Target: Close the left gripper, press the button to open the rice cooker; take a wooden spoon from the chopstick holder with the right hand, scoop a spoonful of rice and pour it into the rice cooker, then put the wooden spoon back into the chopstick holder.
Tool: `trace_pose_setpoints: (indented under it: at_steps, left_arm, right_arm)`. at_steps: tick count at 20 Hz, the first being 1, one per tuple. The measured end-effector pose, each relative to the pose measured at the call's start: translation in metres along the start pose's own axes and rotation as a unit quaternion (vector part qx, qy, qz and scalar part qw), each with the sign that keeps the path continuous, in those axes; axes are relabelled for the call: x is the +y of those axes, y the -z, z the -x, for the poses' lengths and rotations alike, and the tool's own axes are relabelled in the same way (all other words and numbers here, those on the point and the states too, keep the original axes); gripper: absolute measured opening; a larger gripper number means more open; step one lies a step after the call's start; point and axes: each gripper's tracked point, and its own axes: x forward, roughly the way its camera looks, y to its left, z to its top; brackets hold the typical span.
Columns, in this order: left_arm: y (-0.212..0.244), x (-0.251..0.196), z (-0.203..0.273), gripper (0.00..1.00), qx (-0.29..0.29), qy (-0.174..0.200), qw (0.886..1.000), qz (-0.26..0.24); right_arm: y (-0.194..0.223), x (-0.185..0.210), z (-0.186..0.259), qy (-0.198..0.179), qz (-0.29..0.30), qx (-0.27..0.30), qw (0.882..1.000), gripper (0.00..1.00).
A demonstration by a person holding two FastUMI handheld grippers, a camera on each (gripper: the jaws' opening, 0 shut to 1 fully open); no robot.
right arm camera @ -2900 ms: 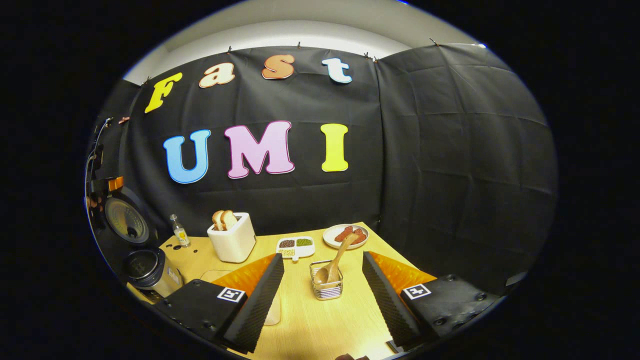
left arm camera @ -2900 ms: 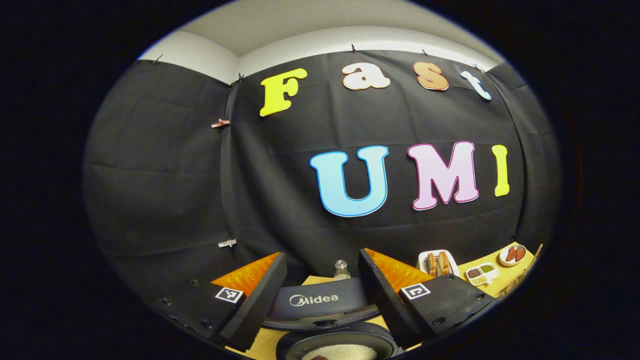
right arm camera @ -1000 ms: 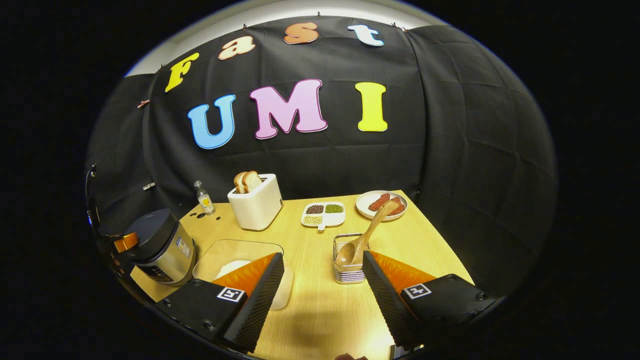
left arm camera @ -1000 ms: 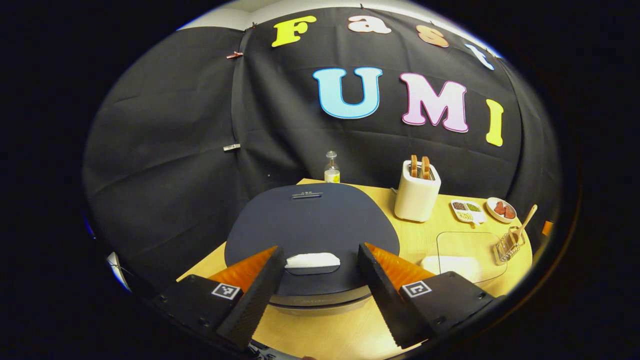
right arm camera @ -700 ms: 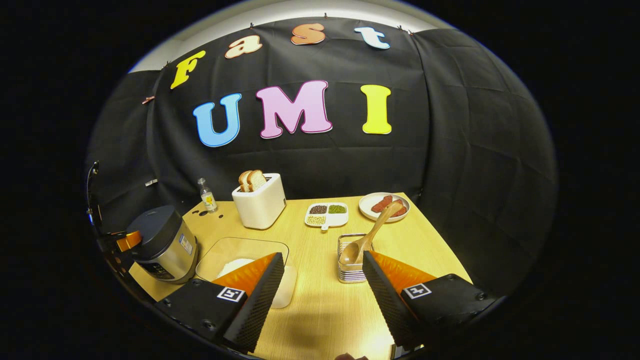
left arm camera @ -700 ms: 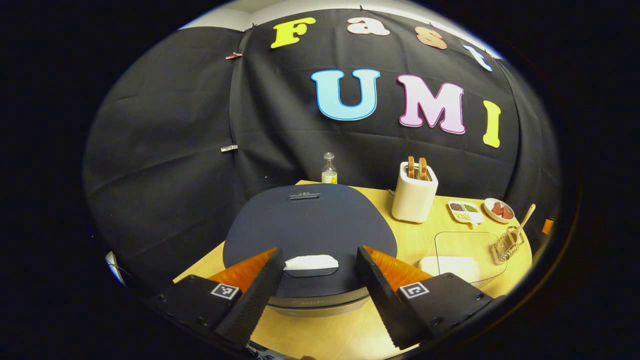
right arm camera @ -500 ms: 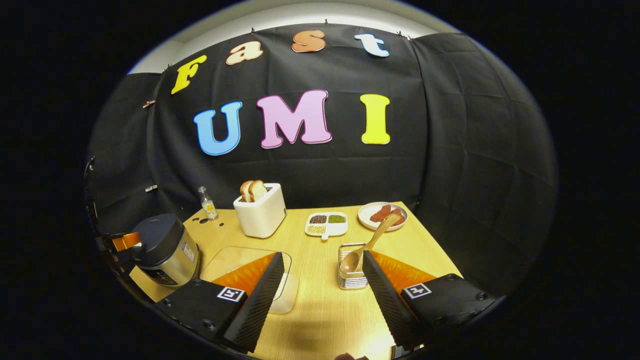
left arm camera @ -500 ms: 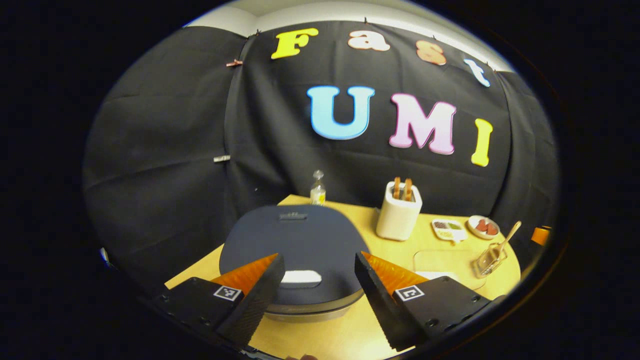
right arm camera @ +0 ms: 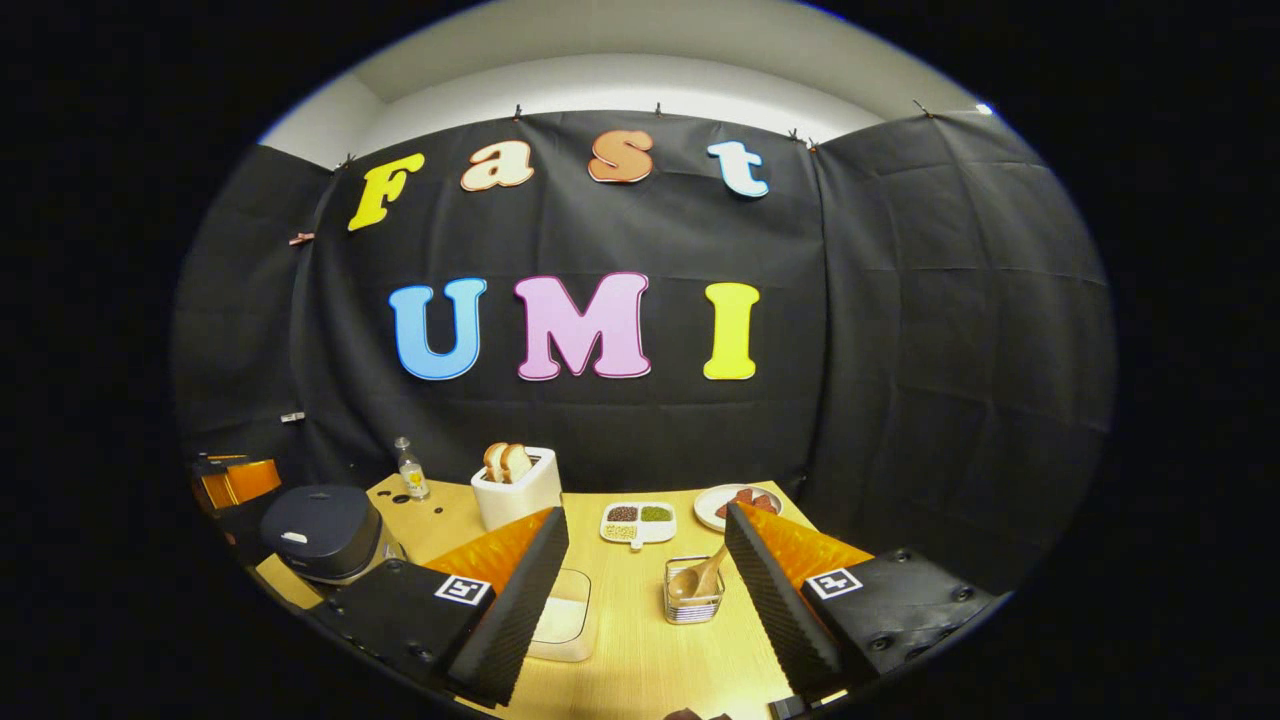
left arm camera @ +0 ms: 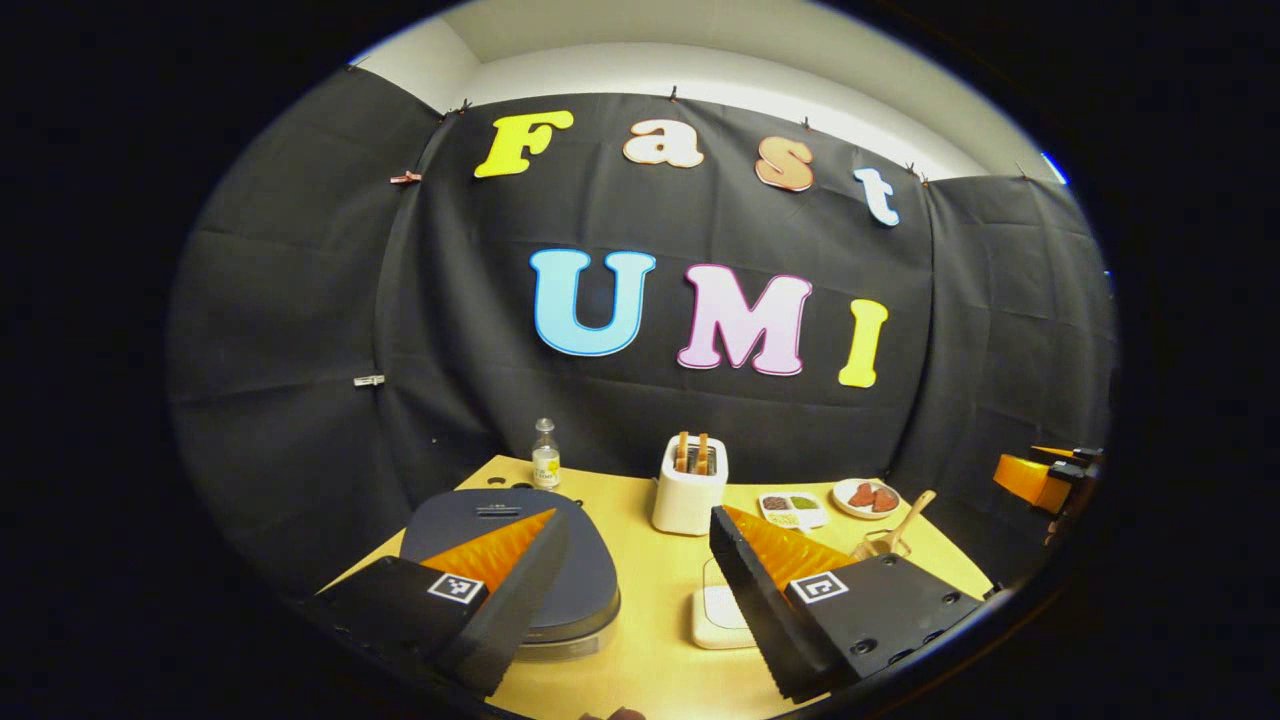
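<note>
1. Left gripper (left arm camera: 630, 560) hangs spread, grasping nothing; the lidded rice cooker (left arm camera: 590, 585) sits at 7 o'clock.
2. Right gripper (right arm camera: 640, 560) gapes, unloaded; the wooden spoon (right arm camera: 697, 578) rests in the chopstick holder (right arm camera: 692, 606) at 6 o'clock.

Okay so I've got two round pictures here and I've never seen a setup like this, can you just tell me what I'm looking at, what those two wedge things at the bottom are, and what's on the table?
The wedges are the two fingers of a hand-held gripper; a person holds one gripper in each hand. A camera rides on each, so each picture looks forward along its own fingers.

In the left gripper view, the left gripper is open and holds nothing; the closed rice cooker sits below it. In the right gripper view, the right gripper is also open and empty, above the wire chopstick holder with the wooden spoon in it.

On the wooden table there are also a clear container, a toaster with bread, a small bottle, a divided dish of beans and a plate of food.
</note>
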Motion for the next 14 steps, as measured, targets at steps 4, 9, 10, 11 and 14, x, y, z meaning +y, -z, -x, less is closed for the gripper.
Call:
trace_pose_setpoints:
  at_steps: [4,9,10,11,14]
  left_arm:
    - [0.002,-0.006,0.000,0.95,-0.005,0.030,0.999,-0.016]
    - [0.001,0.001,0.005,0.95,-0.019,0.035,0.999,-0.031]
    - [0.001,0.004,0.006,0.95,-0.021,0.029,0.999,-0.035]
    - [0.002,0.007,0.008,0.95,-0.021,0.020,0.999,-0.037]
    - [0.001,0.007,0.013,0.95,-0.028,0.012,0.998,-0.047]
  right_arm:
    - [-0.001,0.005,0.016,0.025,-0.001,-0.007,1.000,0.98]
    - [-0.007,0.015,0.022,0.025,-0.006,-0.026,0.999,0.98]
    - [-0.006,0.015,0.021,0.023,-0.009,-0.026,0.999,0.98]
    - [-0.004,0.016,0.021,0.020,-0.012,-0.024,0.999,0.98]
    - [-0.005,0.011,0.019,0.021,-0.012,-0.030,0.999,0.98]
